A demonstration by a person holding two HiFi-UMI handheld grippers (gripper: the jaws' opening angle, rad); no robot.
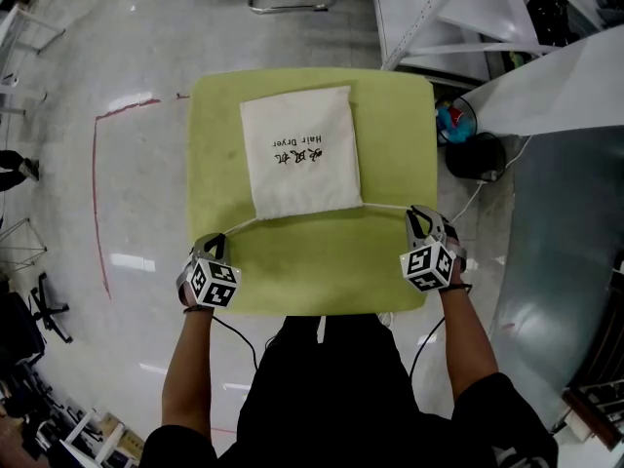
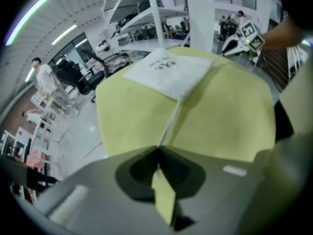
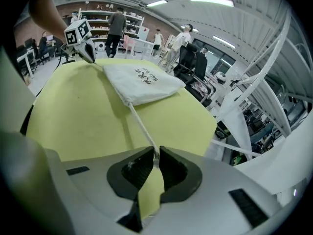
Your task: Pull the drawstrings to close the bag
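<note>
Jaws clenched: left gripper [image 2: 157, 155] on left drawstring [image 2: 169, 124], right gripper [image 3: 155, 159] on right drawstring [image 3: 141, 125] (cord ends hidden inside jaws)

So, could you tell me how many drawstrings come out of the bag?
2. The left drawstring runs from the bag's near-left corner to the left tool, shut on it; the right drawstring runs from the near-right corner to the right tool, shut on it. None seems hidden.
</note>
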